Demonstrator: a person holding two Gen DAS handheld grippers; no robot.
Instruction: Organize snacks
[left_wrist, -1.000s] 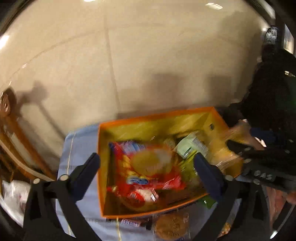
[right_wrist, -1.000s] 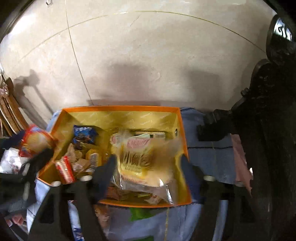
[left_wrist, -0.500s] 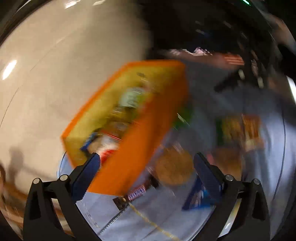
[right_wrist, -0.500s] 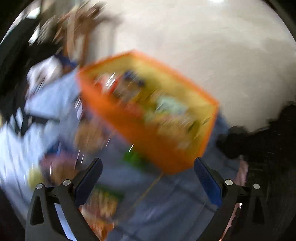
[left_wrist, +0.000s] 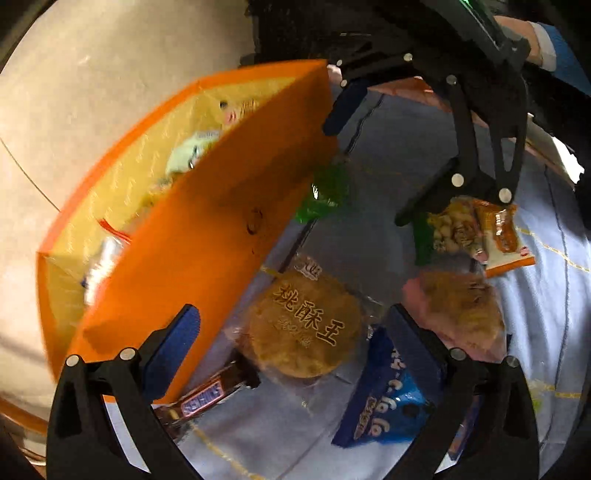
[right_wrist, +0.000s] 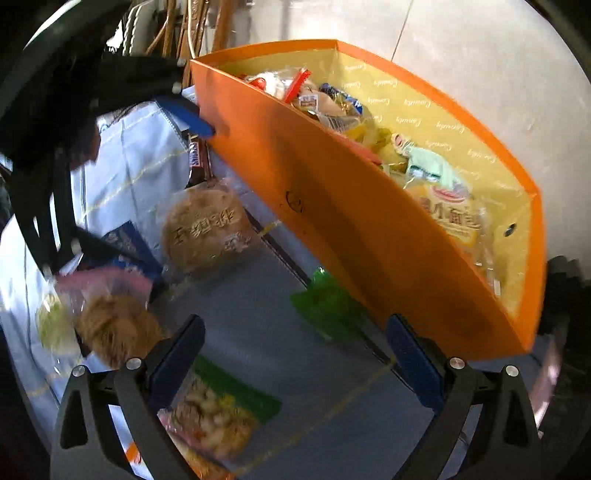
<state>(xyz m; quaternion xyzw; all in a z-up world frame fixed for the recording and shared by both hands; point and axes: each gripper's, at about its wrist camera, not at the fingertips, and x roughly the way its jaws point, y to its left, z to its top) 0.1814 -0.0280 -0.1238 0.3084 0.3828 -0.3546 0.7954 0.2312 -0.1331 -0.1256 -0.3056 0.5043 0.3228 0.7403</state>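
Both grippers, left (left_wrist: 291, 332) and right (right_wrist: 295, 339), released packets into the box (left_wrist: 207, 229); now spread empty over the cookie (left_wrist: 303, 328) at 6 o'clock.

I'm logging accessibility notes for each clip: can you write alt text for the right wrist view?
The open right claw hangs over a pale blue cloth beside an orange box part-filled with wrapped snacks. Loose on the cloth lie a round wrapped biscuit, a green packet, a nut packet and a chocolate bar.
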